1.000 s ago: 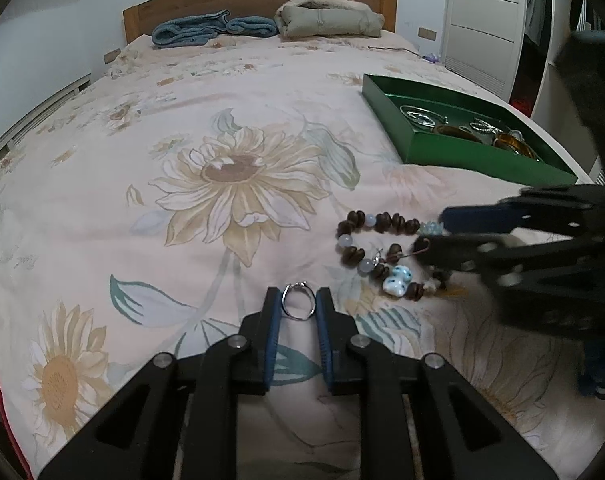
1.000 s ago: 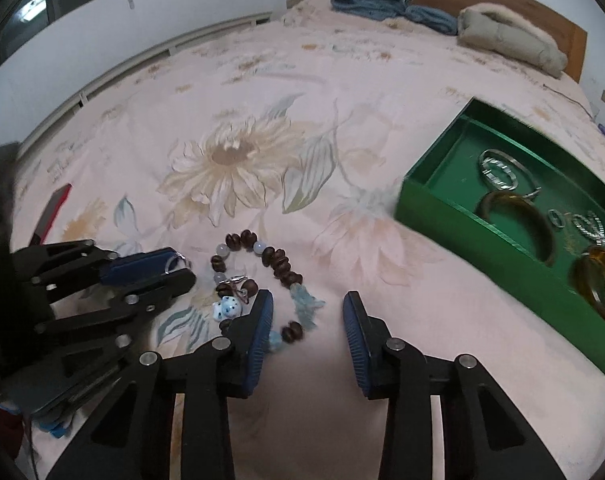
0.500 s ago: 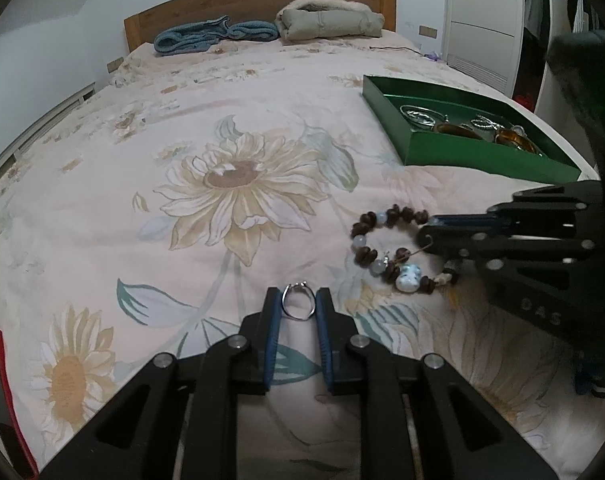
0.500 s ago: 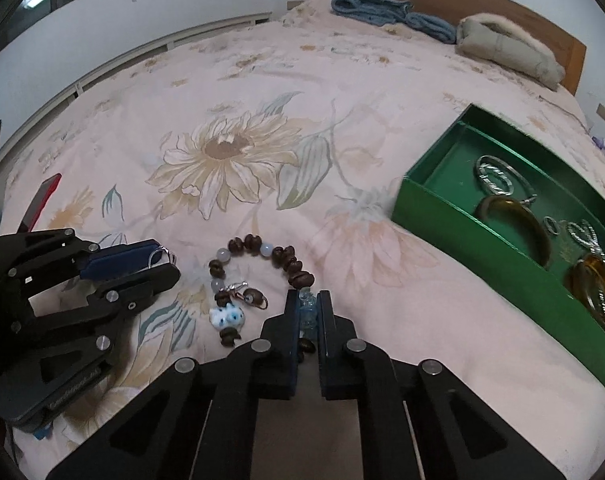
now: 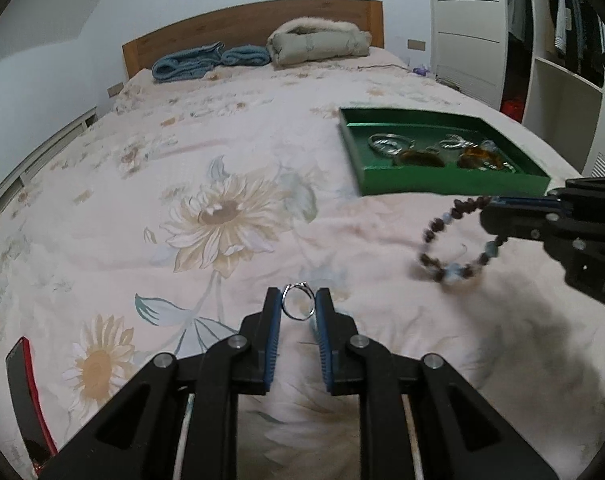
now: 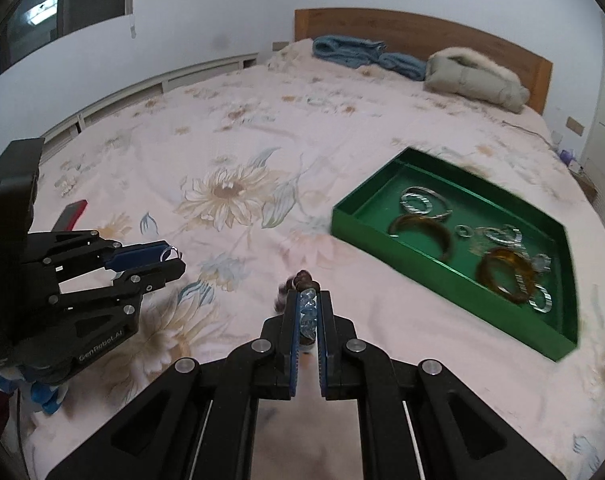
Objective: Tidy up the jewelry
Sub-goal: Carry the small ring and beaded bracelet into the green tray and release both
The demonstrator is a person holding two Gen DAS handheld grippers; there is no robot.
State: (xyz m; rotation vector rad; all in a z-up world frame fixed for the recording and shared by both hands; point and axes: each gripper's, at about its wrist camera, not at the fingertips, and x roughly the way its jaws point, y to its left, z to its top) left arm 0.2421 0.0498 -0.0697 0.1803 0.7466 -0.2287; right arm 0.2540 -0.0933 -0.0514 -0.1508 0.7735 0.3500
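Observation:
My left gripper (image 5: 298, 300) is shut on a small silver ring (image 5: 298, 307) and holds it above the flowered bedspread; it also shows in the right wrist view (image 6: 168, 258) at the left. My right gripper (image 6: 307, 300) is shut on a bead bracelet (image 6: 307, 312) of brown and pale blue beads. In the left wrist view the bead bracelet (image 5: 454, 240) hangs in the air from the right gripper (image 5: 492, 212). A green tray (image 6: 366, 236) with bangles and rings lies on the bed at the right; it also shows in the left wrist view (image 5: 442, 186).
Folded blue towels (image 5: 206, 60) and a beige cushion (image 5: 318, 40) lie by the wooden headboard. A red-edged phone (image 5: 26, 392) lies at the bed's left edge. A white wardrobe (image 5: 474, 28) stands beyond the bed's right side.
My right gripper closed on the bead bracelet and lifted it off the bedspread. My left gripper kept its hold on the ring and rose slightly.

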